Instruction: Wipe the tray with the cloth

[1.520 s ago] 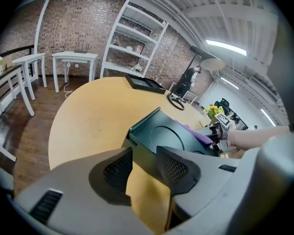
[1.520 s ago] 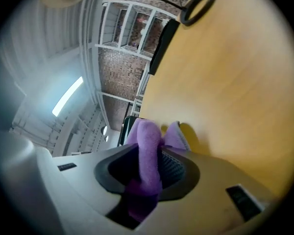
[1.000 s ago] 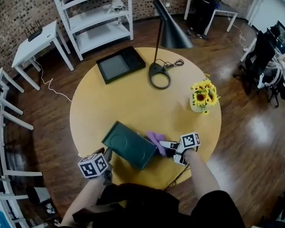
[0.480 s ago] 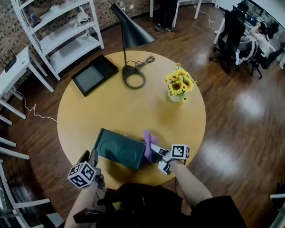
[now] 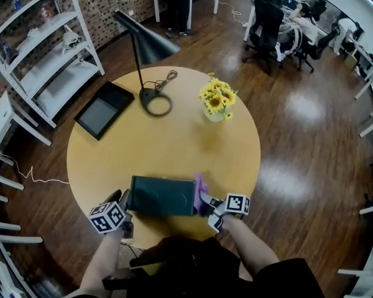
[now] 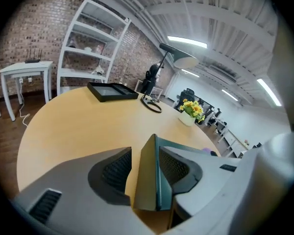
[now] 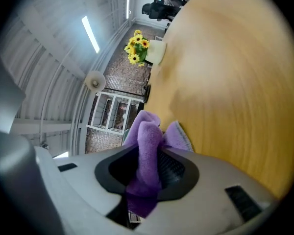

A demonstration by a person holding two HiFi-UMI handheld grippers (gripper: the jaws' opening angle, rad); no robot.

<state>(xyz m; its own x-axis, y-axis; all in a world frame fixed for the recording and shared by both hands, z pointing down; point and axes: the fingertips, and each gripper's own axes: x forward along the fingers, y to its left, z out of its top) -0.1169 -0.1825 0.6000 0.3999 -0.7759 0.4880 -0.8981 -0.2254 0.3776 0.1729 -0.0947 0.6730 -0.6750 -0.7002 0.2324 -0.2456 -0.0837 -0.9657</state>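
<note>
Pinching the purple cloth [image 7: 147, 146], the right tongs [image 5: 206, 202] are just beside the green tray [image 5: 161, 195]. Left tongs [image 6: 144, 166] spread, tray edge between them.

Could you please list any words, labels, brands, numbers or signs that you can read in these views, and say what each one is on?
There is no readable text in any view.
On the left gripper and right gripper: black-and-white square markers only, no letters or digits.
On the tray and cloth: no print visible.
On the shelving: the items are too small to read.
</note>
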